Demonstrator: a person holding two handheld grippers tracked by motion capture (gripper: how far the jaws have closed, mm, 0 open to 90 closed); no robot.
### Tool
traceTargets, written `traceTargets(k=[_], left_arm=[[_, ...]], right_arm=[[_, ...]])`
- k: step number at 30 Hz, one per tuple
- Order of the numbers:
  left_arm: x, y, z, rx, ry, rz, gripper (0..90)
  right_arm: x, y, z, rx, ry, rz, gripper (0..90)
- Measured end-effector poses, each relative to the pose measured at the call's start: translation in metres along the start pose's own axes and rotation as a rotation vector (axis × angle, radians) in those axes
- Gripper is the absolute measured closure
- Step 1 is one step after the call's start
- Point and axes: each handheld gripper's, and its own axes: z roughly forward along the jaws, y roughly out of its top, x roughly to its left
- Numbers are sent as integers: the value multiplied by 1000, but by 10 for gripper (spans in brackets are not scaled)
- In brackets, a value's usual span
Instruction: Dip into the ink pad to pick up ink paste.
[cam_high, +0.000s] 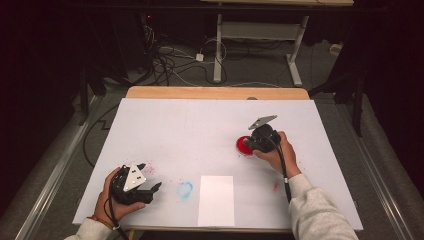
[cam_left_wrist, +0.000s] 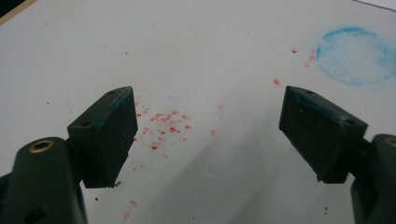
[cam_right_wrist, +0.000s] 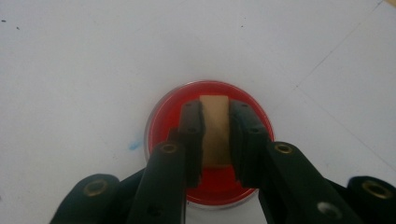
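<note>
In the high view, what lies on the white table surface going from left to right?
left gripper → blue smudge → white sheet of paper → red dish → right gripper, over the dish's right side and shut on a tan block.

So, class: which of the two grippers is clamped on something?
The right gripper: its jaws pinch a tan block over the red dish. The left gripper gapes empty.
</note>
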Motion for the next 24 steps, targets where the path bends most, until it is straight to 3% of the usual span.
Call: traceTargets(k=[5, 12, 21, 24], left_arm=[[-1, 0, 0, 3, 0, 4, 190], [-2, 1, 1, 12, -5, -2, 191], [-2, 1, 1, 14, -7, -2, 192], [-2, 1, 2, 23, -3, -1, 194]], right_arm=[[-1, -2, 1, -6, 10, 19, 764], [5, 0, 2, 9, -32, -28, 765], [2, -1, 3, 0, -12, -1, 765], [4, 0, 2, 11, -28, -5, 765]])
